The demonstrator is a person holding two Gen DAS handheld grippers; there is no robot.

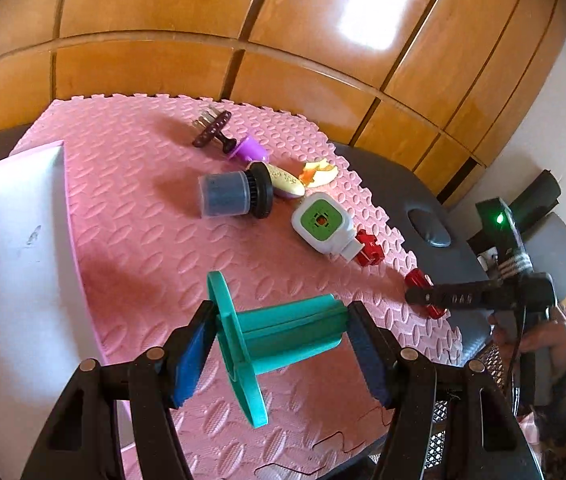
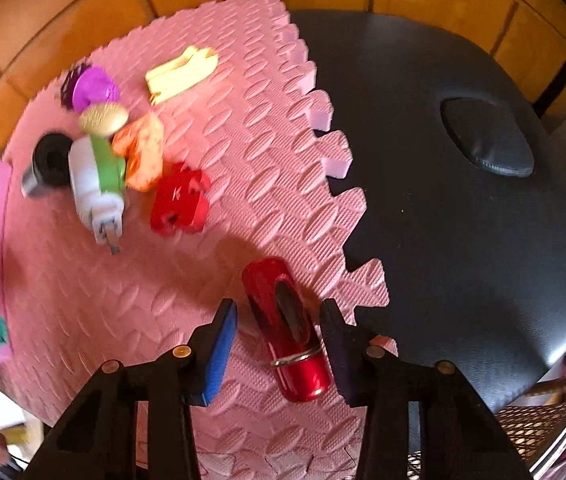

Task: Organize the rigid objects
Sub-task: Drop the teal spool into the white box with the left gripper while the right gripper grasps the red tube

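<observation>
Teal spool (image 1: pixel 283 336): pinched end to end by left claw (image 1: pixel 279 348)
Red cylinder (image 2: pixel 287 328): between spread right claw (image 2: pixel 279 350), pads apart from it
Blurred: far toys

A black padded table (image 2: pixel 463 240) carries a pink foam mat (image 2: pixel 211 216) over its left part. On the mat lie a red cylinder (image 2: pixel 287 328), a red block (image 2: pixel 181 202) and a white-and-green device (image 1: pixel 323 224).

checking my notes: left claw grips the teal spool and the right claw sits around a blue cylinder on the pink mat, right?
Not quite: the cylinder between the right claw pads is red, as the right wrist view shows. The left claw does grip the teal spool, over the pink mat.
</observation>
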